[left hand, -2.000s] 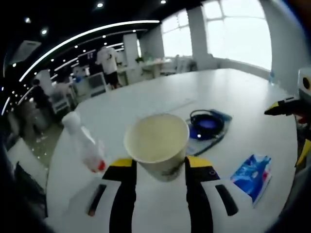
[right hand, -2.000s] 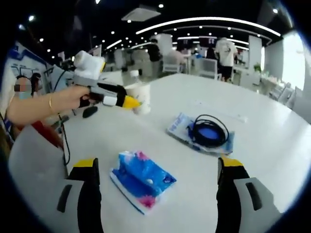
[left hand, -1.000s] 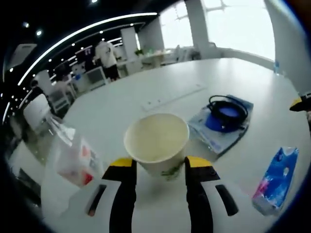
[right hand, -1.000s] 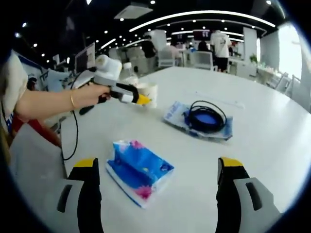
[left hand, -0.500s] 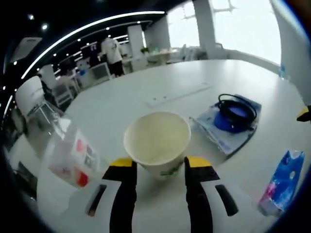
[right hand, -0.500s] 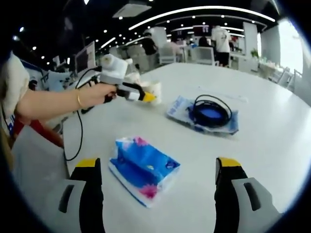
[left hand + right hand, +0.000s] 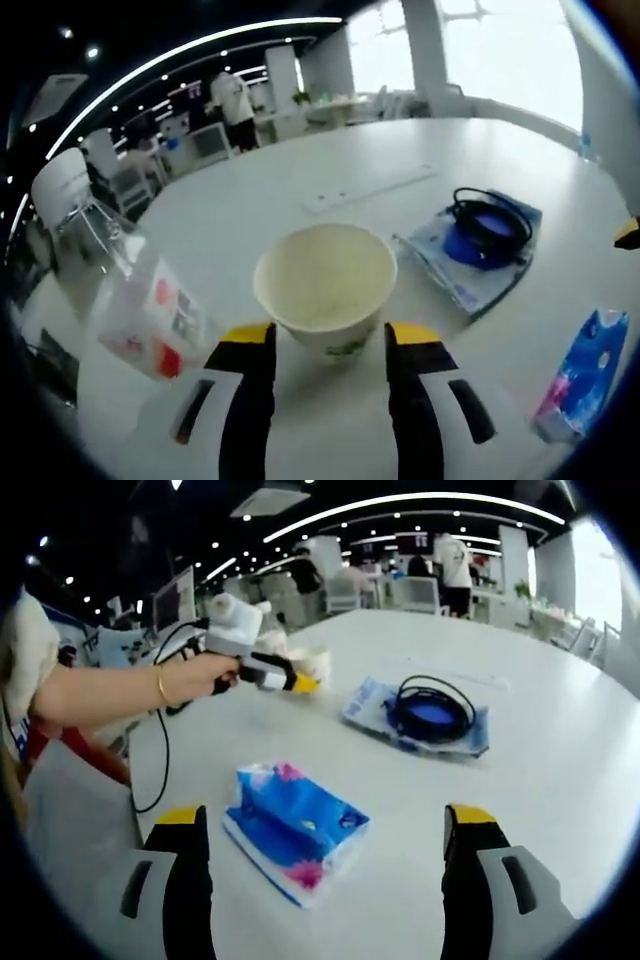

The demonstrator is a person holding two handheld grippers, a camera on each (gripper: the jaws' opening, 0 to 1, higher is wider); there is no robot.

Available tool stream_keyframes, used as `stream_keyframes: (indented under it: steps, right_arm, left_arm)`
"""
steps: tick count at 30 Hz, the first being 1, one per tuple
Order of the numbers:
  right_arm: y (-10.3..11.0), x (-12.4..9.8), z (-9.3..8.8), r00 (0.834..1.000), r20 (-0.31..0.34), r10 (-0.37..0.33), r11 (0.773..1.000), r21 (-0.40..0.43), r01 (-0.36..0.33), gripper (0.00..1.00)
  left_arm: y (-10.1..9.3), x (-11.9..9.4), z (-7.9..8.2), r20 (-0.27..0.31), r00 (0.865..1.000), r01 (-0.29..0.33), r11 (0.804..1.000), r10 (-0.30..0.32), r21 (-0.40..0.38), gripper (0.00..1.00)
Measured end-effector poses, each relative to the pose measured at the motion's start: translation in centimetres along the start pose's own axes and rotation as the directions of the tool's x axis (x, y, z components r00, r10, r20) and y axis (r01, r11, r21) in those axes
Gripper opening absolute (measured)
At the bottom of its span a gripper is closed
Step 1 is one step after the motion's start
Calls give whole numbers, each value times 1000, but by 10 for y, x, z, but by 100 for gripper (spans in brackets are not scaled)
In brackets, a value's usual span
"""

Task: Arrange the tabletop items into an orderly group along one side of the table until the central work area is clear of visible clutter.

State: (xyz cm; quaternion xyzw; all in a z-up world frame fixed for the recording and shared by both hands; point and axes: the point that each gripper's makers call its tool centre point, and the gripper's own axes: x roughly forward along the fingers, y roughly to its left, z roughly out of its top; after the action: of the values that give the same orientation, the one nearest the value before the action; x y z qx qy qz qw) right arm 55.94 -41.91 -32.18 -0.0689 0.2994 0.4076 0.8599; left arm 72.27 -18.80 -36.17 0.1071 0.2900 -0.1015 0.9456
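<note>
The left tongs (image 7: pixel 325 345) are bracketing one paper cup (image 7: pixel 325 275), their jaws sitting a touch wider than half a second ago; whether the pads are still pressing its wall is hard to tell, though they look to be just touching. The cup is resting near the desk (image 7: pixel 300 170) edge, beside one clear plastic bottle (image 7: pixel 150 320) lying at the rim on the view's left. Beyond the cup, bare white desk is stretching away with plenty of open room. One blue packet carrying a black coiled cable (image 7: pixel 487 222) is sitting off to the right, well apart.

The right tongs (image 7: pixel 325 865) are hanging released and wide, with one blue tissue pack (image 7: pixel 295 825) lying between the jaws and touching neither. It is sitting as it did before. Open desk is surrounding it on every side.
</note>
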Motion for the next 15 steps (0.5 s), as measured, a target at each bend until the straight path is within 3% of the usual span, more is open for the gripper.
stream_keyframes:
  steps: [15]
  right_arm:
    - [2, -2, 5, 1000, 9, -4, 1000, -3, 4, 96]
  left_arm:
    - [-11, -15, -5, -29, 998, 46, 997, -48, -59, 61]
